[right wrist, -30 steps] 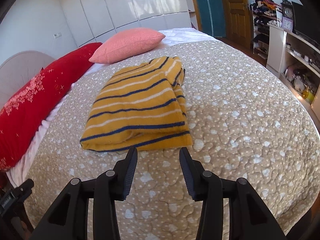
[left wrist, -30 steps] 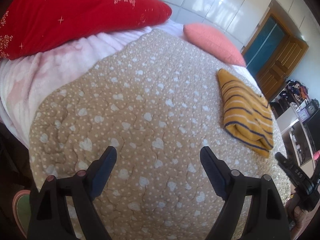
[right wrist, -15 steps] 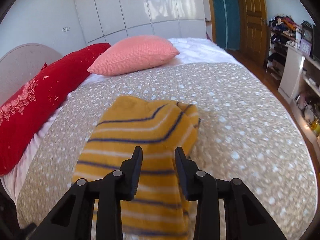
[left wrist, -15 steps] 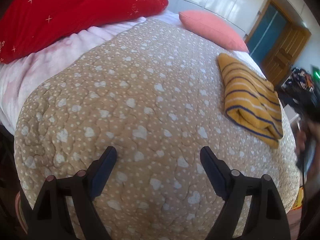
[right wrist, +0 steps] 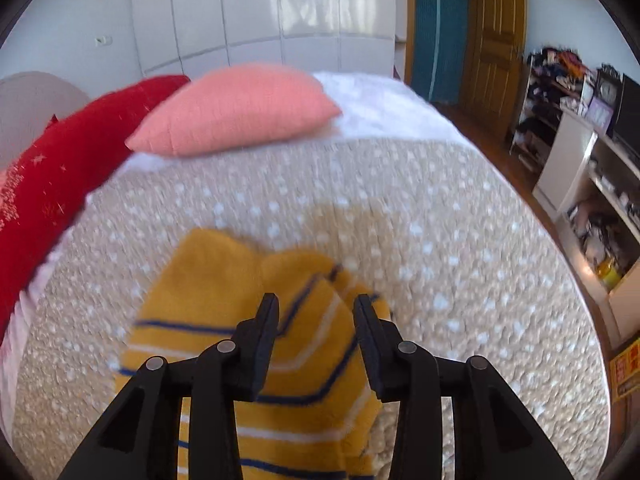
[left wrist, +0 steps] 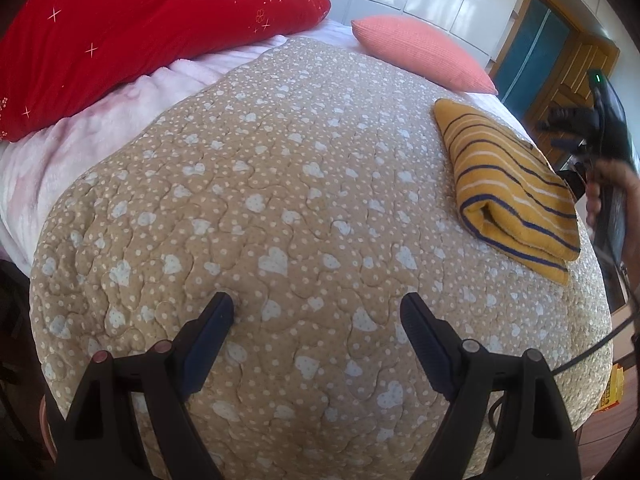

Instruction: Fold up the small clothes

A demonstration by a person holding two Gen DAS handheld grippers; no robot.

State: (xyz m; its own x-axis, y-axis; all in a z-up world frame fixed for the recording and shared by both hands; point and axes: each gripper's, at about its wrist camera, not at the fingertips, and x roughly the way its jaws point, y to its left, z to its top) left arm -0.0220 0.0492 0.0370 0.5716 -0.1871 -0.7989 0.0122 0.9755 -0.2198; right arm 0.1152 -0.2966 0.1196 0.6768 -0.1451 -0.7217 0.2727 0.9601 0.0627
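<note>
Left gripper (left wrist: 316,312) jaws spread wide, poised over bare beige heart-print quilt (left wrist: 280,184). Right gripper (right wrist: 316,312) jaws apart with a narrower gap, above the folded yellow striped garment (right wrist: 256,336); blurred there, so contact possibly none. Garment lying on the quilt's right side (left wrist: 508,184), near a pink pillow (left wrist: 420,52). Red pillow (left wrist: 140,28) beside it, at the head end.

A bed (left wrist: 280,208) covered by a beige heart-print quilt is shown, with a red pillow (left wrist: 132,24) at upper left, glossy white wardrobes (right wrist: 260,12), a wooden door (right wrist: 496,36) and cluttered shelves (right wrist: 592,168) at right.
</note>
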